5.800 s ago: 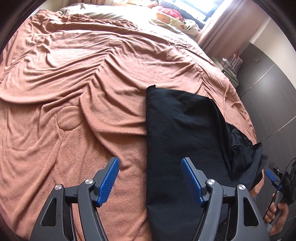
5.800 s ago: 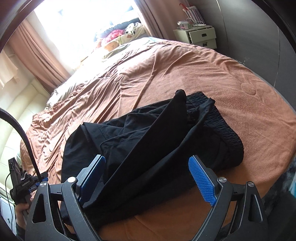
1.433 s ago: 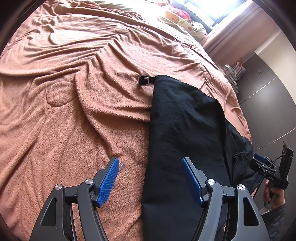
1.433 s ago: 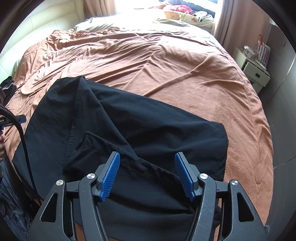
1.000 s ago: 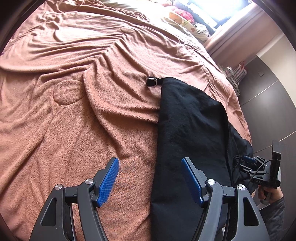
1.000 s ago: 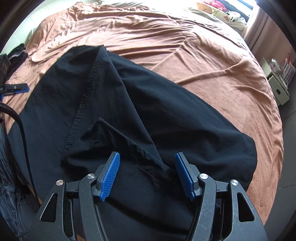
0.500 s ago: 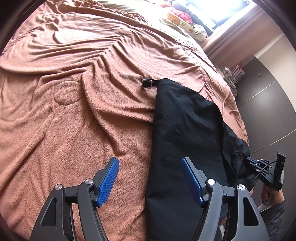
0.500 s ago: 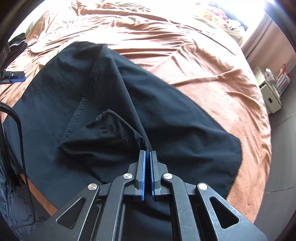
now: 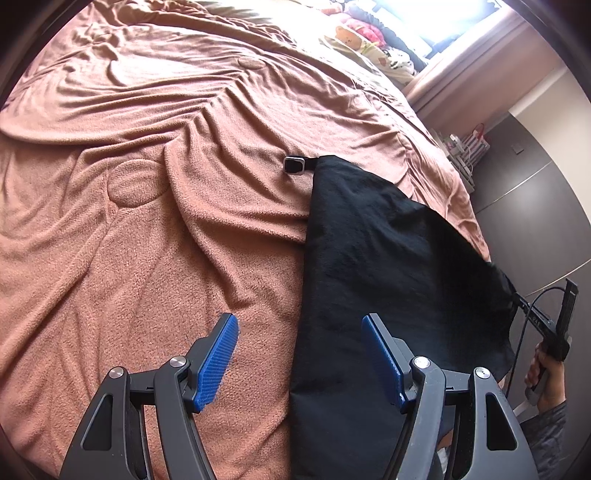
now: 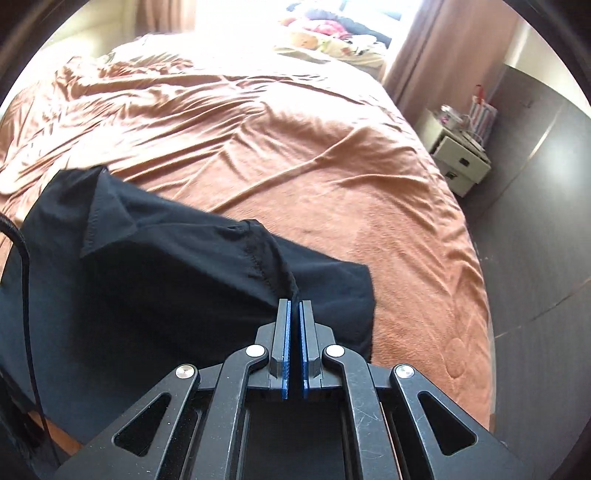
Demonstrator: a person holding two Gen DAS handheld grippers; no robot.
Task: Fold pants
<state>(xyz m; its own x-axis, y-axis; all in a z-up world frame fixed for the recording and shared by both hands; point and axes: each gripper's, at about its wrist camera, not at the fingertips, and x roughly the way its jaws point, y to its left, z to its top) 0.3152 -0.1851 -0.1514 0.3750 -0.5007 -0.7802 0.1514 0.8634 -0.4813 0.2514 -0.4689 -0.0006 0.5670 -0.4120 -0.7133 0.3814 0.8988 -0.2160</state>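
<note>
Judging by the black pants (image 10: 177,295) spread ahead of both grippers, folding is barely begun: the right gripper (image 10: 294,306) pinches a raised seam (one flap lifted), the left gripper (image 9: 299,354) gapes idle, several folds remain.

So the bed (image 9: 155,229) is covered by a rumpled terracotta fleece blanket (image 10: 295,140), creased all over with a couple of round stitched patches pressed into it. The black pants (image 9: 376,266) lie on the blanket near the bed's foot edge, mostly flat, one fold of fabric lifted off the rest. A small watch-like gadget with a dark screen (image 9: 294,164) sits on the blanket touching the pants' far corner. Up at the head end there's a pile of colourful bedding and a bear-print thing (image 9: 364,35), washed out by the window light so hard to make out.
</note>
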